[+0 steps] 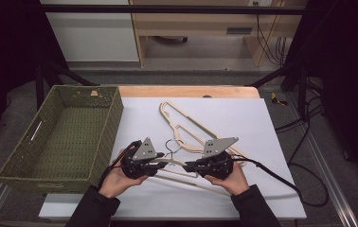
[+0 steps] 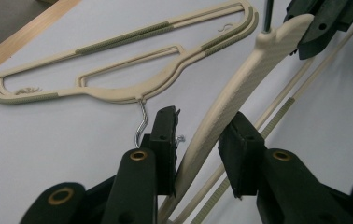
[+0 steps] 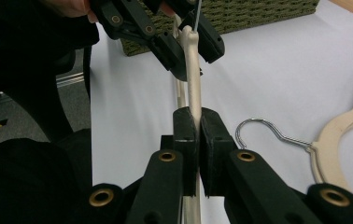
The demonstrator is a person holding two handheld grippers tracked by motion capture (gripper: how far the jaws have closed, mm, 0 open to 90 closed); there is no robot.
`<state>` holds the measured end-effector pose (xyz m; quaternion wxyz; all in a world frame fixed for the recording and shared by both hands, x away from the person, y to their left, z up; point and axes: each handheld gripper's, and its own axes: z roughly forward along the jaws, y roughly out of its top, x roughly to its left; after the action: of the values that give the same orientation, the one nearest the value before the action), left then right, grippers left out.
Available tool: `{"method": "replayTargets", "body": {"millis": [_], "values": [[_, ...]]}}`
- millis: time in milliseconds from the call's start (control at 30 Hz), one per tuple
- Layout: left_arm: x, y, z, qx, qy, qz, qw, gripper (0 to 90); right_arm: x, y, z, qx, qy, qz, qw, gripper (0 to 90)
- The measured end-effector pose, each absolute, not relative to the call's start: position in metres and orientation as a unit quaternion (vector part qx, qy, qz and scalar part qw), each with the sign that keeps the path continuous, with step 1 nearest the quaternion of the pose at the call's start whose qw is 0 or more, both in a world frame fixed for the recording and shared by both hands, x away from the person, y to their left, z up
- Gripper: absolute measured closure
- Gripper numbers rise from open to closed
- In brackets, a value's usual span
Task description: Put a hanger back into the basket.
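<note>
Right gripper [image 3: 195, 126] clamped hanger [image 2: 240, 84], left gripper [image 2: 198, 140] fingers straddled it without full contact; risked twisting loose if lifted early.

The hanger [image 2: 221, 112] in the black jaws is cream with a fine woven texture. The second hanger [image 2: 118, 70] is cream with olive-green ribbed strips. The basket [image 1: 61, 137] is olive-green woven. The counter [image 1: 243, 123] cover is white.
</note>
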<state>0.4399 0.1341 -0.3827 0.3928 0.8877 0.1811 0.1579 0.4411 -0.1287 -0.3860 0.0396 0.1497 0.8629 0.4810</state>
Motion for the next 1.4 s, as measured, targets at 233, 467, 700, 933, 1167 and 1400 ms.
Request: {"method": "replayTargets", "body": {"millis": [233, 467, 700, 933, 1167, 1400], "values": [[0.435, 0.129, -0.384, 0.898, 0.165, 0.147, 0.38, 76.4, 0.441, -0.131, -0.384, 0.162, 0.865, 0.47, 0.069, 80.8], [0.433, 0.127, -0.383, 0.9, 0.168, 0.121, 0.384, 82.1, 0.442, -0.132, -0.384, 0.181, 0.852, 0.48, 0.109, 69.4], [0.429, 0.123, -0.381, 0.899, 0.168, 0.104, 0.39, 85.9, 0.442, -0.134, -0.383, 0.185, 0.845, 0.484, 0.132, 59.0], [0.429, 0.131, -0.376, 0.879, 0.212, 0.125, 0.409, 86.0, 0.439, -0.146, -0.377, 0.207, 0.816, 0.519, 0.147, 38.3], [0.43, 0.141, -0.367, 0.861, 0.242, 0.146, 0.422, 86.0, 0.442, -0.165, -0.38, 0.255, 0.786, 0.539, 0.16, 22.5], [0.424, 0.153, -0.349, 0.846, 0.254, 0.17, 0.438, 86.0, 0.439, -0.181, -0.385, 0.289, 0.773, 0.536, 0.178, 16.5]]}}
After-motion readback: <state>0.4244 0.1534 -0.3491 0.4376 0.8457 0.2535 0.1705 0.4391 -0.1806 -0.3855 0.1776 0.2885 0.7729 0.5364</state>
